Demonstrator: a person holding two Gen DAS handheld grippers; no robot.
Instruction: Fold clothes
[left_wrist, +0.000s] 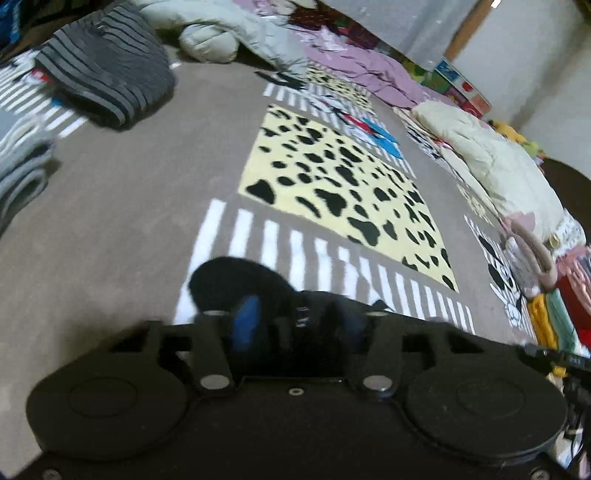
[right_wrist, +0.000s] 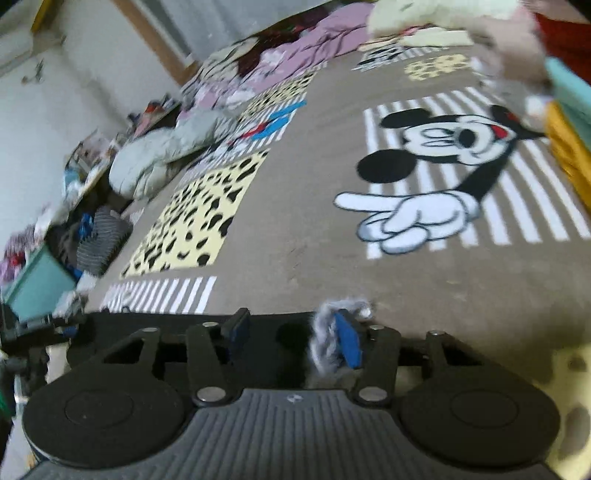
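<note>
My left gripper (left_wrist: 295, 325) holds a black garment (left_wrist: 236, 284) bunched between its blue pads, low over the brown Mickey-print blanket (left_wrist: 140, 206); its jaws look closed on the cloth. In the right wrist view my right gripper (right_wrist: 293, 336) has its blue pads wide apart. A grey fuzzy tuft (right_wrist: 325, 336) of fabric hangs on the right pad (right_wrist: 347, 343). The black garment (right_wrist: 288, 332) lies under the right gripper.
A folded striped grey garment (left_wrist: 107, 70) lies at the far left, with folded grey clothes (left_wrist: 22, 173) at the left edge. Pale quilted bedding (left_wrist: 498, 166) and a stack of coloured clothes (left_wrist: 561, 306) lie to the right. Purple bedding (left_wrist: 362, 70) is at the back.
</note>
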